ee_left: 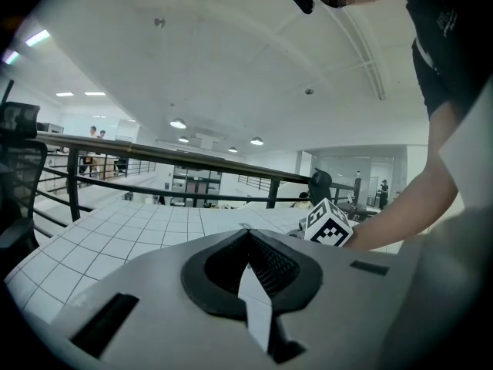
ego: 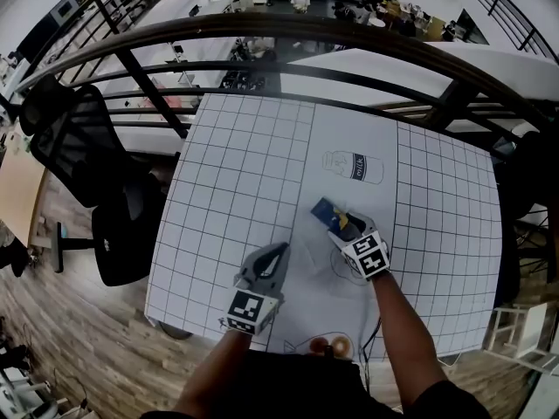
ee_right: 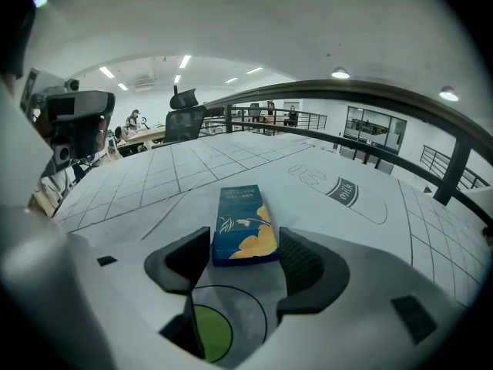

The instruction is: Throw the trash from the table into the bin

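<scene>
A small flat teal cardboard box with a yellow flower print [ee_right: 244,223] lies face up on the white table marked with a black grid [ego: 244,173]. Its near end sits between the two black-padded jaws of the right gripper [ego: 343,226]. Those jaws stand apart, one close to each long edge of the box, and do not seem to press on it, so the box is framed but not gripped. To take it well, the jaws should probably slide a little further along the box, staying low to the table, so the pads meet its long sides nearer the middle before closing squarely. A pinch on the end alone could let so light a box swing or slip on the way to the bin, which no view shows. The right gripper tilts down toward the table, with the person's bare right forearm [ego: 397,321] stretched out behind it. The left gripper [ego: 278,253] is clenched on nothing, held nearly level over the near part of the table, to the left and apart from the box. Beyond the box, an outline drawing labelled milk [ego: 354,166] is printed on the table.
</scene>
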A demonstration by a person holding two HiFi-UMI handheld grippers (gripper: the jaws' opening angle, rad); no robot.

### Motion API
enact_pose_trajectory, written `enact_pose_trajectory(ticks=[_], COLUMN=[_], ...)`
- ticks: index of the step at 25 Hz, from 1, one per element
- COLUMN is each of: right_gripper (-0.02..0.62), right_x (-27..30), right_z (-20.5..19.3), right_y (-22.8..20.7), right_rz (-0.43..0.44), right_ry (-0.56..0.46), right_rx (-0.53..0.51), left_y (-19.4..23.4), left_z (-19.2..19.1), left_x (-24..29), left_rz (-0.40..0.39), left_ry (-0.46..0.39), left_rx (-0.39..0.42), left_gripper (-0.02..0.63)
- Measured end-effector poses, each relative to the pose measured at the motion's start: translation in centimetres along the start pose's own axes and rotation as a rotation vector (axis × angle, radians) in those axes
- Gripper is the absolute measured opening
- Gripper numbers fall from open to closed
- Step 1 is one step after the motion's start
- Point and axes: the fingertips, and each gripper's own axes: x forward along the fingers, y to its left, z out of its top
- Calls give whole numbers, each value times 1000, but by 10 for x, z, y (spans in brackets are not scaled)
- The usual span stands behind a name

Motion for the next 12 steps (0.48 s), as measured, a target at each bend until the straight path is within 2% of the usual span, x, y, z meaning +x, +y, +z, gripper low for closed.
enact_pose_trajectory(ticks=[12], right_gripper=[271], right_x=[-3], right_z=[1], right_y=[0], right_rz=[-8], right_ry=[-30], right_rx=[-15], left_y=[-3], left_z=[2], left_x=[-7], left_rz=[5], left_ry=[-9], left_rx=[-10], left_gripper=[20])
